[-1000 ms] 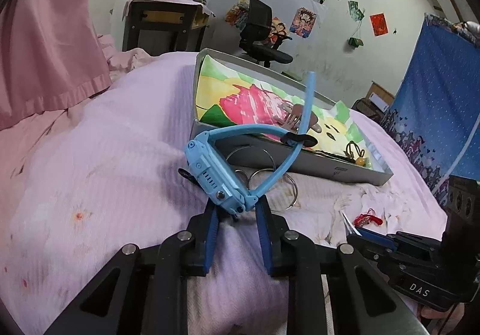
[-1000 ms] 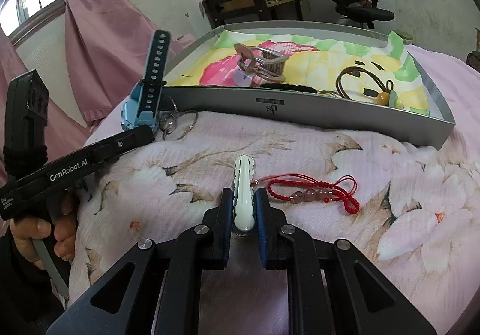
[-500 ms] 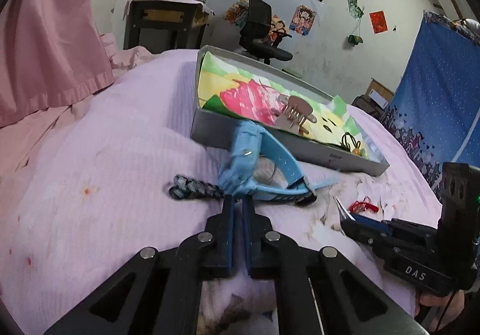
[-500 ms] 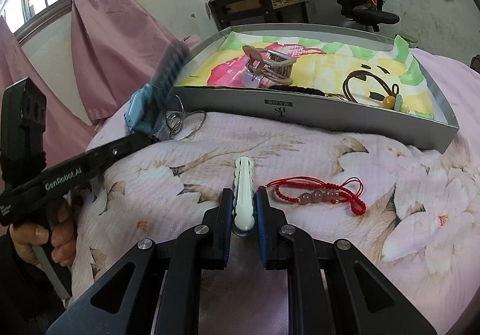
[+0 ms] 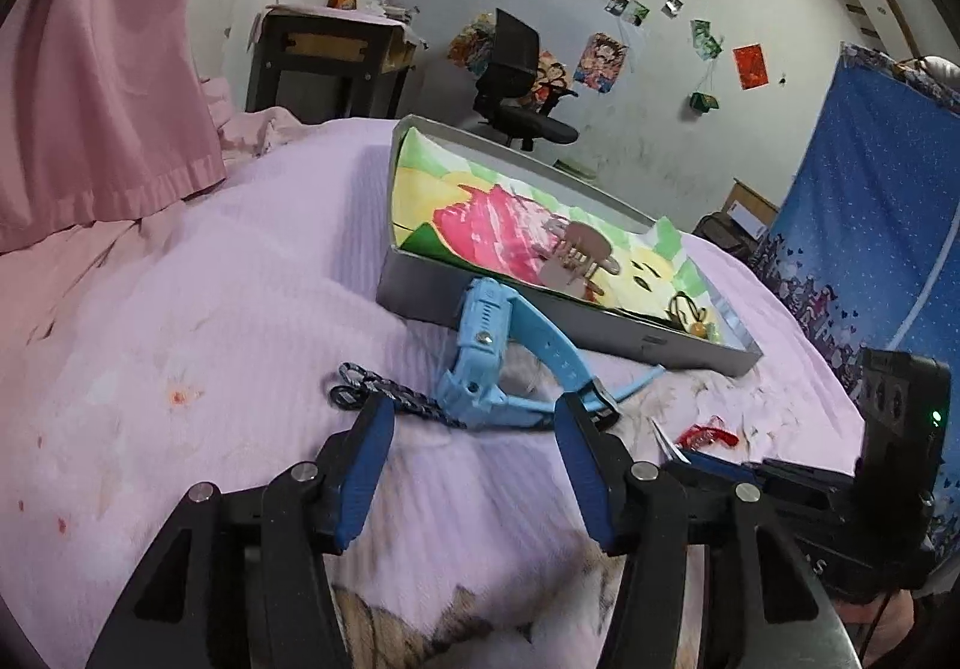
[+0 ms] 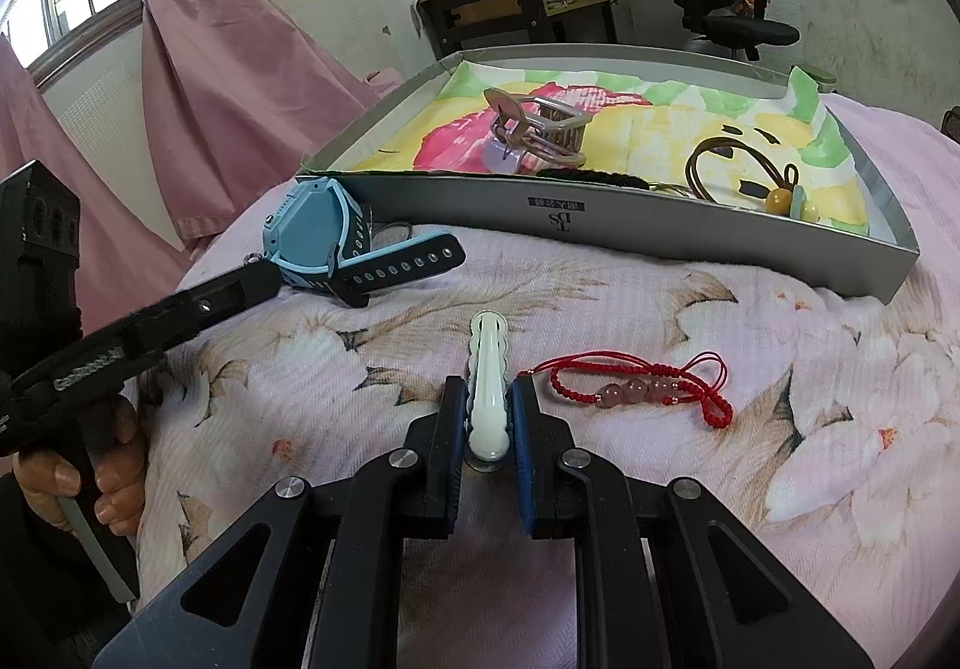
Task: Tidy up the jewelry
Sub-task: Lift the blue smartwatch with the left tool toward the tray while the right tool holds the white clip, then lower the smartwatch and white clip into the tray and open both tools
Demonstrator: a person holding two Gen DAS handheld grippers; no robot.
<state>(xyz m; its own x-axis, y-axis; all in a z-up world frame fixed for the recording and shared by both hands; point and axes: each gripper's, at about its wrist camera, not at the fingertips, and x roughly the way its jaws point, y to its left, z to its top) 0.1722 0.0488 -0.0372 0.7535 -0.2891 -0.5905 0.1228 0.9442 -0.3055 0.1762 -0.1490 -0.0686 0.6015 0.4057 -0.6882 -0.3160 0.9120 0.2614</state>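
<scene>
A light blue watch [image 5: 480, 363] lies on the bedspread against the near wall of the grey tray [image 5: 420, 291]; it also shows in the right wrist view [image 6: 318, 237]. My left gripper [image 5: 474, 429] is open just behind the watch, not touching it. My right gripper [image 6: 489, 399] is shut on a white hair clip [image 6: 487, 369] lying on the bedspread. A red cord bracelet [image 6: 642, 387] lies right of the clip. The tray [image 6: 600, 219] holds a brown claw clip [image 6: 540, 129] and a hair tie with beads [image 6: 774, 195].
A dark braided cord [image 5: 390, 396] lies left of the watch, by my left fingertip. Metal rings [image 6: 390, 234] sit partly hidden behind the watch. Pink curtains [image 5: 90, 57] hang at the left. A desk [image 5: 330, 63] and office chair [image 5: 516, 93] stand beyond the bed.
My left gripper lowered the watch from the air onto the bedspread by the tray, then opened and let it go. The right gripper stayed shut on the white clip.
</scene>
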